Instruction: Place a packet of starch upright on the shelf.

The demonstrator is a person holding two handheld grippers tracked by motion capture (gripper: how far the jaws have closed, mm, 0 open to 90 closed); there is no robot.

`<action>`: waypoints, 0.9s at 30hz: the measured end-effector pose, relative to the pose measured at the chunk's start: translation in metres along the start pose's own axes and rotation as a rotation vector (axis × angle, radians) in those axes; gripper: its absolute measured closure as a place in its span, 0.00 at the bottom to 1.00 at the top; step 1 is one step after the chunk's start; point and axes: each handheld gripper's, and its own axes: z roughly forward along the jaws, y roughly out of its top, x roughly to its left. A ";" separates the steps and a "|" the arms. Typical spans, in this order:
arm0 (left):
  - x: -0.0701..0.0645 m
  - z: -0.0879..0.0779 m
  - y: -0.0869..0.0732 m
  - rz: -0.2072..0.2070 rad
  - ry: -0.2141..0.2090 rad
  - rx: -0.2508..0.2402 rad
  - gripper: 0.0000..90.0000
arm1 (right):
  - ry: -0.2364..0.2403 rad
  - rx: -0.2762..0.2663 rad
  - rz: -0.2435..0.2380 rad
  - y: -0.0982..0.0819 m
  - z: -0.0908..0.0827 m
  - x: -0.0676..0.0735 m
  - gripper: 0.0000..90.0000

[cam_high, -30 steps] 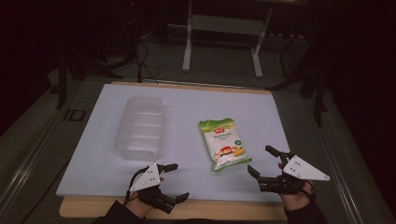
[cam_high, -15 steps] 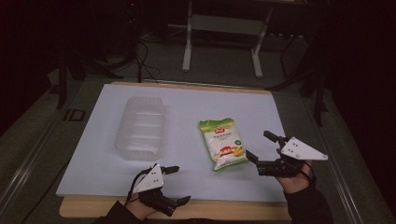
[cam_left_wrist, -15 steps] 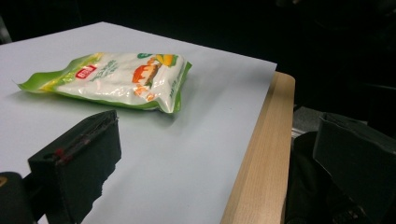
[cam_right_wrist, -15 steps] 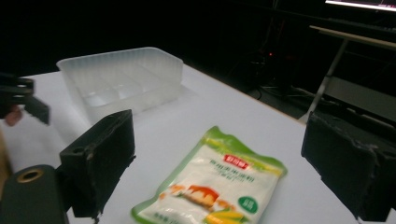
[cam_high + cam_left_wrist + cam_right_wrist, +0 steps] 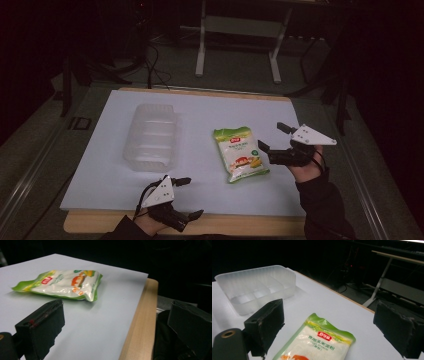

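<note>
Lying flat right of centre on the white table (image 5: 200, 107), the green-edged starch packet (image 5: 241, 159) is untouched. I hold the right gripper (image 5: 273, 138) just right of it, jaws apart. My left gripper (image 5: 192, 197) sits at the near edge, jaws apart. A clear tray (image 5: 150, 137) stands left of the packet.

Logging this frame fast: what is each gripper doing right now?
Left gripper: open, holding nothing, near the table's front edge.
Right gripper: open, empty, just beside the green-and-white pouch.
</note>
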 end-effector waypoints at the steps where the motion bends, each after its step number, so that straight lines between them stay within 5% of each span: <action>1: 0.000 0.000 0.000 0.002 0.008 0.001 0.01 | -0.001 0.009 0.003 0.001 0.007 -0.004 0.14; 27: 0.002 -0.005 0.000 0.005 0.020 -0.021 0.01 | -0.013 0.199 0.135 -0.030 0.089 -0.050 0.17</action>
